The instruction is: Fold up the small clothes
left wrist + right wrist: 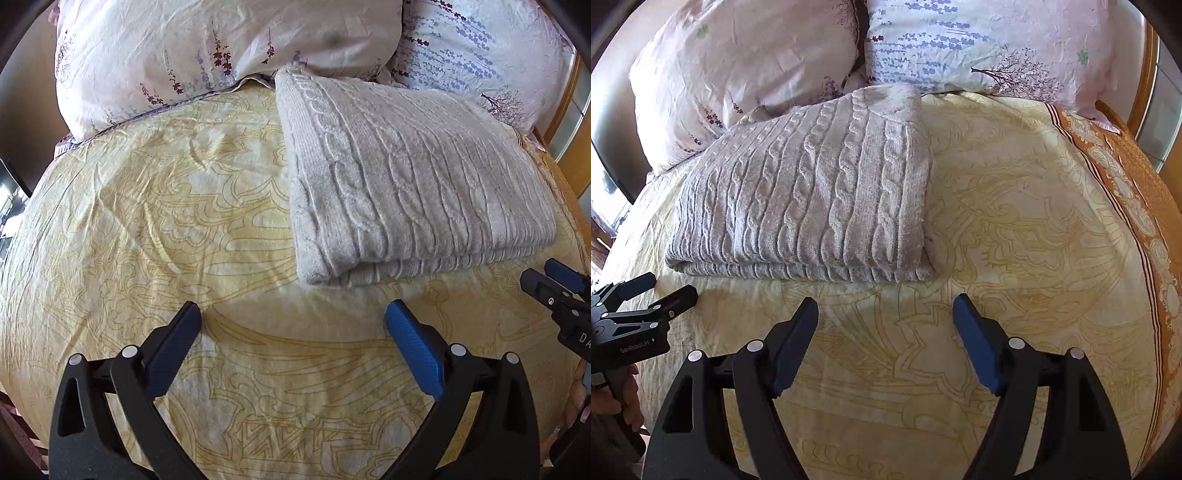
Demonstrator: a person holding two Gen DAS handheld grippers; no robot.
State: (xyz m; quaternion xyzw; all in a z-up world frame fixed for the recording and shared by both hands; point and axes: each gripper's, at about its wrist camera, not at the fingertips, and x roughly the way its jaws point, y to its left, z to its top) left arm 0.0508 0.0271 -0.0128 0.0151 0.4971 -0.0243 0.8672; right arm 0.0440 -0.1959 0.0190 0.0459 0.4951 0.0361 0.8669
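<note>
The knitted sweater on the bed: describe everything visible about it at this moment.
The sweater is pale grey-white, a soft-looking cable knit with raised braids and ribs running along it. It is folded into a neat, thick rectangle, layered edges showing along its near side. It lies flat on the yellow patterned bedsheet, its far end against the floral pillows. Neither gripper touches it; both stand open just short of its near edge.

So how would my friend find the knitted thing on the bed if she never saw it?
Start at the two flowery pillows at the head of the bed. Just in front of them, on the yellow patterned bedspread, lies a folded sweater with its far corner touching the pillows. It is the only pale grey, fuzzy thing there, with rope-like cable ridges; everything around it is smooth printed cloth.
</note>
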